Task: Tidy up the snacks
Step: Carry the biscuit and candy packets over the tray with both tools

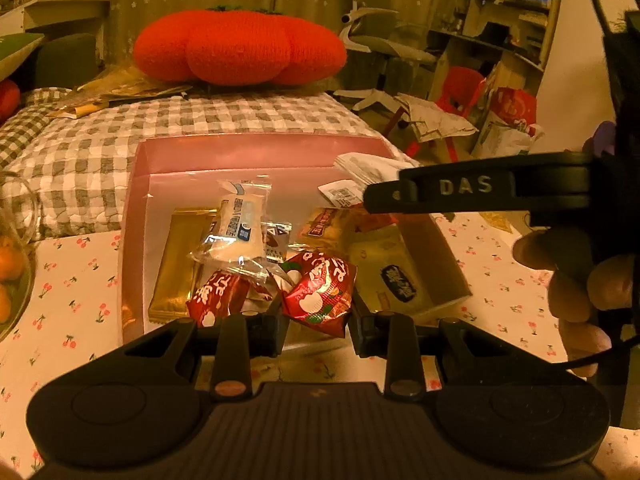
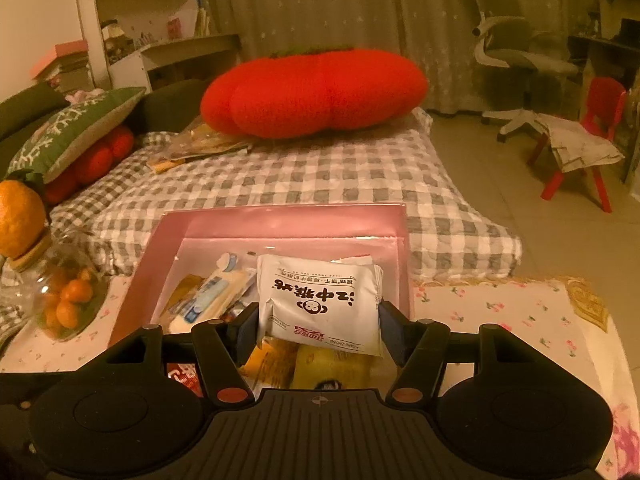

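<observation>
A pink box (image 1: 256, 156) (image 2: 280, 220) stands on the floral tablecloth and holds several snack packets: a gold bar (image 1: 180, 268), a clear white packet (image 1: 240, 228), a red packet (image 1: 216, 296) and a yellow one (image 1: 388, 272). My left gripper (image 1: 318, 322) is shut on a red packet (image 1: 320, 292) at the box's near edge. My right gripper (image 2: 318, 320) is shut on a white packet (image 2: 320, 300) and holds it above the box's right side. In the left wrist view the right gripper (image 1: 480, 192) reaches in from the right with the white packet (image 1: 360, 172).
A glass bowl of small oranges (image 2: 64, 300) (image 1: 8, 276) stands left of the box. Behind the table lies a checked mattress (image 1: 200, 128) (image 2: 320, 168) with a big red cushion (image 1: 240, 48) (image 2: 316, 92). A red chair (image 2: 592, 128) stands at the right.
</observation>
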Action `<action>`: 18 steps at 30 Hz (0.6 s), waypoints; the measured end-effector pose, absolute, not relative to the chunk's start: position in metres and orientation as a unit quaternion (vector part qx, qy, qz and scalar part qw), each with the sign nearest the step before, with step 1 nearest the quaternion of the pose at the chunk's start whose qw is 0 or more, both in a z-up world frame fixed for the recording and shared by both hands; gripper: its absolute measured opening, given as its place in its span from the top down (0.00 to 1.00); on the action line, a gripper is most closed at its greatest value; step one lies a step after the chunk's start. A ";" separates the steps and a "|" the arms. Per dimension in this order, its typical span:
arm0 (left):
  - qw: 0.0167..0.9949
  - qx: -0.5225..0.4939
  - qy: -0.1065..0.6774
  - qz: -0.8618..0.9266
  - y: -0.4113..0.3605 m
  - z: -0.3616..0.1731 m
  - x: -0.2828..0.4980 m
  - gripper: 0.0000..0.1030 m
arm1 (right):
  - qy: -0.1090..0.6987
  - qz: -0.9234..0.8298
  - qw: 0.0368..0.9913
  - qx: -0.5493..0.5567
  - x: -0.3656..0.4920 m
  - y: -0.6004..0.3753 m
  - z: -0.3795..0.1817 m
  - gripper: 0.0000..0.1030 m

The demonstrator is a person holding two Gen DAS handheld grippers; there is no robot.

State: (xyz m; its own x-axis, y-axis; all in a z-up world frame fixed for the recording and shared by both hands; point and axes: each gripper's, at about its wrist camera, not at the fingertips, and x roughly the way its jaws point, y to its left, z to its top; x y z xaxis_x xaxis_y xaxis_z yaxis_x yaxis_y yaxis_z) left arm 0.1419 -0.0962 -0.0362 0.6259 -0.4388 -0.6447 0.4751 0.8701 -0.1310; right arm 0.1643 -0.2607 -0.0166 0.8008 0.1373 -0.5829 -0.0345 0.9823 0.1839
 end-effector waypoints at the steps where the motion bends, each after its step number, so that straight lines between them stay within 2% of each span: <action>1: 0.901 0.027 0.352 -0.254 -0.096 -0.037 0.145 0.72 | 0.314 0.046 0.945 0.081 0.168 -0.260 -0.018 0.39; 18: 0.890 0.046 0.373 -0.256 -0.102 -0.050 0.168 0.71 | 0.345 0.043 0.935 0.067 0.219 -0.250 -0.041 0.38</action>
State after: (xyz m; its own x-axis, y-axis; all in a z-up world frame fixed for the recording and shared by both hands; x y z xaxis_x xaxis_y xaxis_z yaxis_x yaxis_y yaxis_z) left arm 0.1679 -0.1015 -0.0496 0.5901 -0.4220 -0.6882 0.4908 0.8644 -0.1093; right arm 0.2192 -0.2502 -0.0406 0.7586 0.1264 -0.6392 -0.0346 0.9874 0.1541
